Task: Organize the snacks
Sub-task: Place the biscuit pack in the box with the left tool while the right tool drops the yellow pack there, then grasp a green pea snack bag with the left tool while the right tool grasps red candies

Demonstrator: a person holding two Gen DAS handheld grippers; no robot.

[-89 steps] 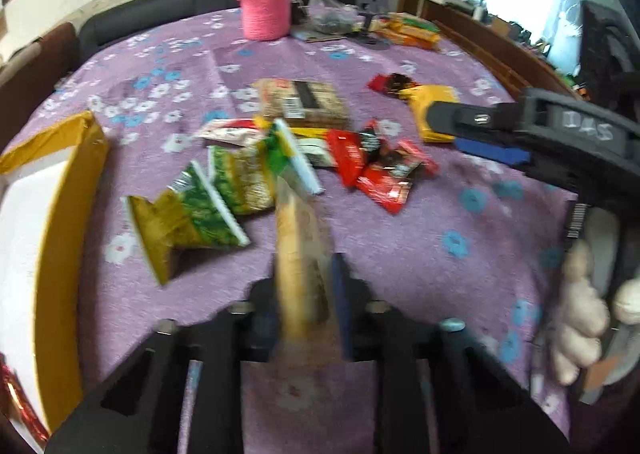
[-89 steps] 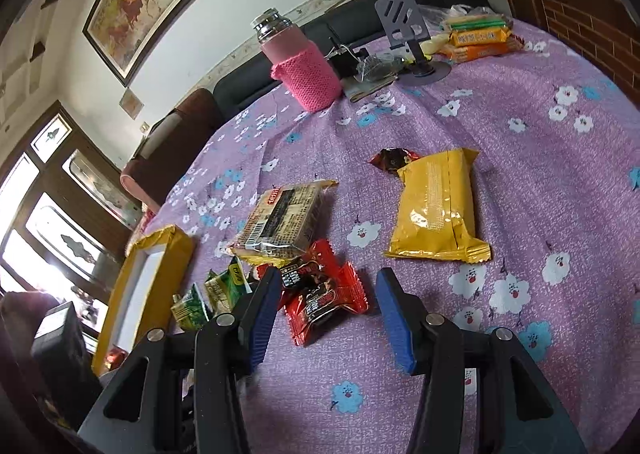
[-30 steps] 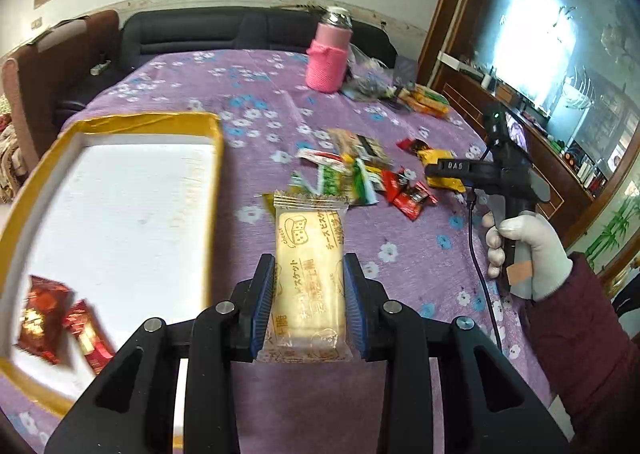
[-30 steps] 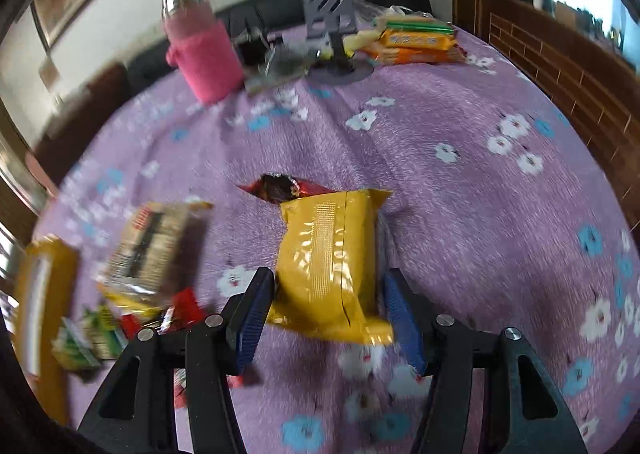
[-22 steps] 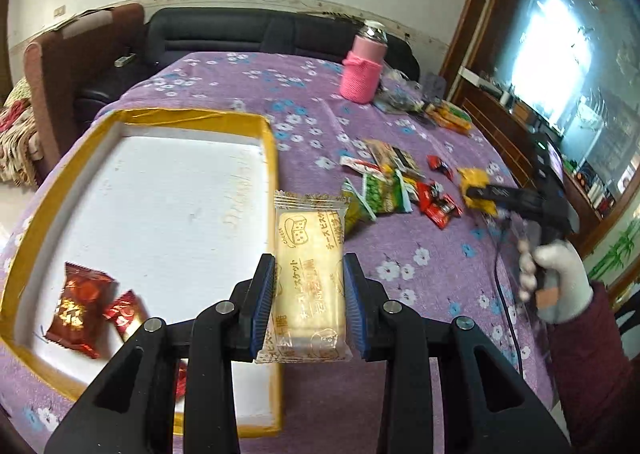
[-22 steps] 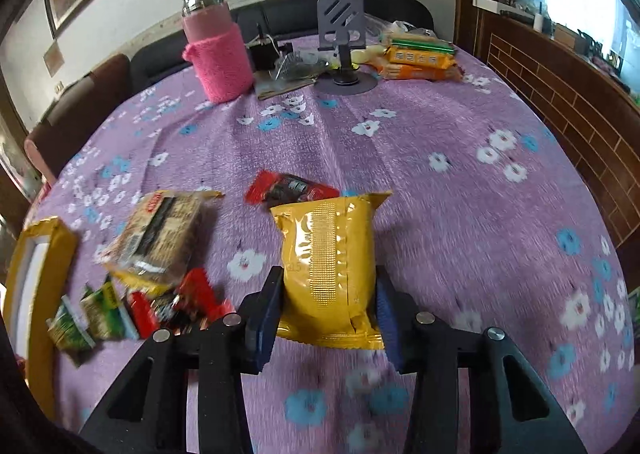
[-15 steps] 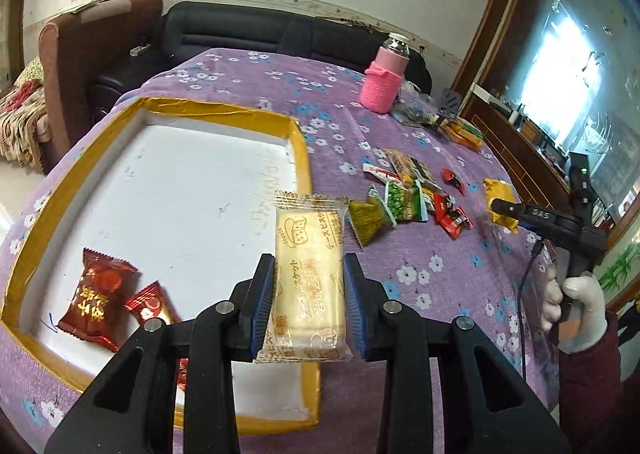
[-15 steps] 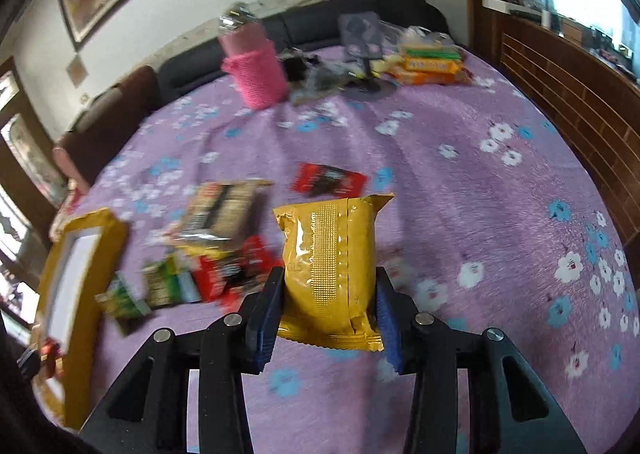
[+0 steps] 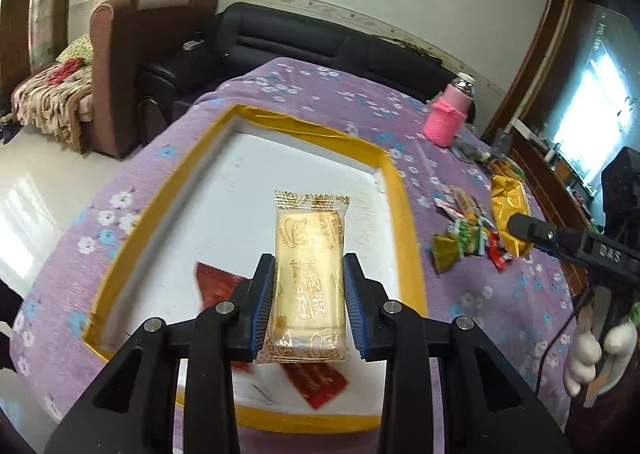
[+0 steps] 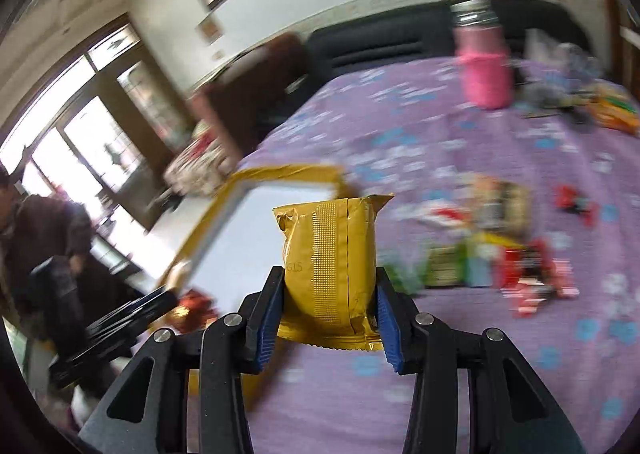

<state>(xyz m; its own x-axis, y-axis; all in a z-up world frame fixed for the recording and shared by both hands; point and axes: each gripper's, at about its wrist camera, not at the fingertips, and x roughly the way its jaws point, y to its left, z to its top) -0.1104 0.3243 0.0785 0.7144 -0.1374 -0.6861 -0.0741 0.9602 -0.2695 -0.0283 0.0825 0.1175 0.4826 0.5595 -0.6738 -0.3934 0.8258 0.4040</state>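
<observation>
My left gripper (image 9: 310,296) is shut on a pale yellow biscuit packet (image 9: 310,270), held above the white tray with a gold rim (image 9: 396,182). Red candy wrappers (image 9: 316,380) lie in the tray under it. My right gripper (image 10: 330,312) is shut on a gold foil snack bag (image 10: 330,254), lifted off the purple flowered tablecloth (image 10: 440,406) and pointing toward the tray (image 10: 280,174). In the left wrist view the same gold bag (image 9: 510,210) shows in the right gripper at the right. Loose green and red snack packets (image 10: 500,266) lie on the cloth.
A pink-sleeved flask (image 9: 446,122) stands at the table's far side, with more packets (image 10: 612,110) beside it. A black sofa (image 9: 304,42) and brown armchair (image 9: 140,54) stand behind the table. A person (image 10: 36,222) is at the left in the right wrist view.
The left gripper carried the biscuit packet leftward over the tray. The right gripper closed on the gold bag, lifted it and swung left toward the tray.
</observation>
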